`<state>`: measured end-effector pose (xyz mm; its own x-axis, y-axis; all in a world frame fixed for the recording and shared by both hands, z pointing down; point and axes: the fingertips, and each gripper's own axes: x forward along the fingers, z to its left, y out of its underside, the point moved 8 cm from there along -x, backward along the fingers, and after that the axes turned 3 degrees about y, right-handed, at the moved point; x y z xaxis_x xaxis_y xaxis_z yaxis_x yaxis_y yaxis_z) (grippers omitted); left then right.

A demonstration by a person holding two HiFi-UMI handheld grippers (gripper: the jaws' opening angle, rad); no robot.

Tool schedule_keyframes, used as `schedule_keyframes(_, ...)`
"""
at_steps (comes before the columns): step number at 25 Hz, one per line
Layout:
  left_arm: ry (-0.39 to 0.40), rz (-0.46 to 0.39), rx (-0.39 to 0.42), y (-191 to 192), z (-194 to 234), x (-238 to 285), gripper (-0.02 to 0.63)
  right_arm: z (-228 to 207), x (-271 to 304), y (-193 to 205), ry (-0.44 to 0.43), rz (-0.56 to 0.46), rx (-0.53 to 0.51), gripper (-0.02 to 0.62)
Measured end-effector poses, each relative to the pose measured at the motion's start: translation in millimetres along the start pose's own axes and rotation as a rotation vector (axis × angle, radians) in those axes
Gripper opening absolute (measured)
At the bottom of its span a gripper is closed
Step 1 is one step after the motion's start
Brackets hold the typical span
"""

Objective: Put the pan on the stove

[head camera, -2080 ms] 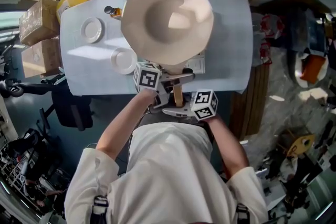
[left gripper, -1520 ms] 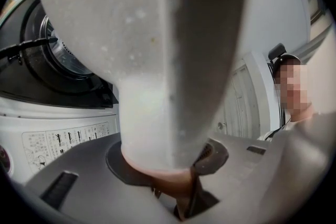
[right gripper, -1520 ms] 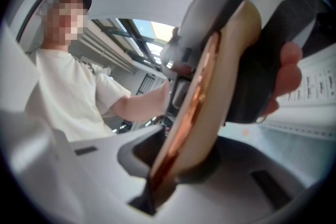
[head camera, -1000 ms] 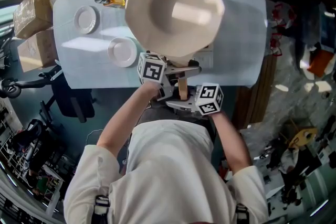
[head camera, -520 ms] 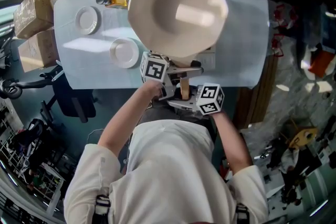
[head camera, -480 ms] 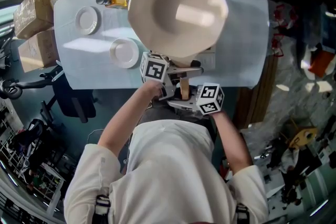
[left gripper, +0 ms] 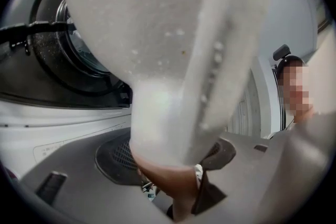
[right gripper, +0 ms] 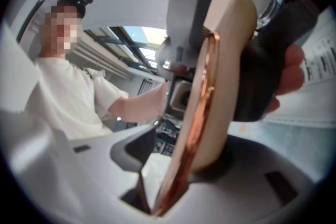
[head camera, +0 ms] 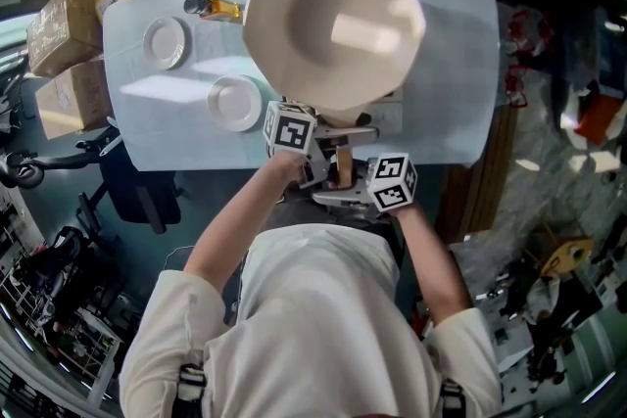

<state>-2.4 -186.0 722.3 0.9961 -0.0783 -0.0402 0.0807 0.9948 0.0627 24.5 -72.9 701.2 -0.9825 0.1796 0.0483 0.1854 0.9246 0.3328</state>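
Releasing now: pan point(head camera: 333, 20) looks seated on the stove point(head camera: 390, 111); my left gripper point(head camera: 326, 154) and right gripper point(head camera: 343, 185) just spread open, handle point(head camera: 343, 163) loose between both jaws; only withdrawal left

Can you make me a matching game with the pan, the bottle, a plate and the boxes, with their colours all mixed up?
Things:
1. pan
2. bottle
3. plate
4. cardboard boxes

Colours:
A. white
B. brown
C. amber-yellow
D. cream

Right pairs: 1-D, 2-C, 3-A, 4-B.
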Motion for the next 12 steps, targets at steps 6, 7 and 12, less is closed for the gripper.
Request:
schedule_keyframes(6, -0.045, 0.004, 0.014, -4, 1, -9, 0.298, -1, 0, -1, 0.008, -0.01, 0.02, 0.239)
schedule_keyframes(7, -0.047, 0.004, 0.014, -5, 0, -11, 0.298, -2, -1, -1, 0.013, -0.017, 0.026, 0.244)
schedule_keyframes(12, -0.046, -0.012, 0.014, -6, -1, -15, 0.298, -11, -10, -4, 0.071, -0.068, 0.065, 0.253)
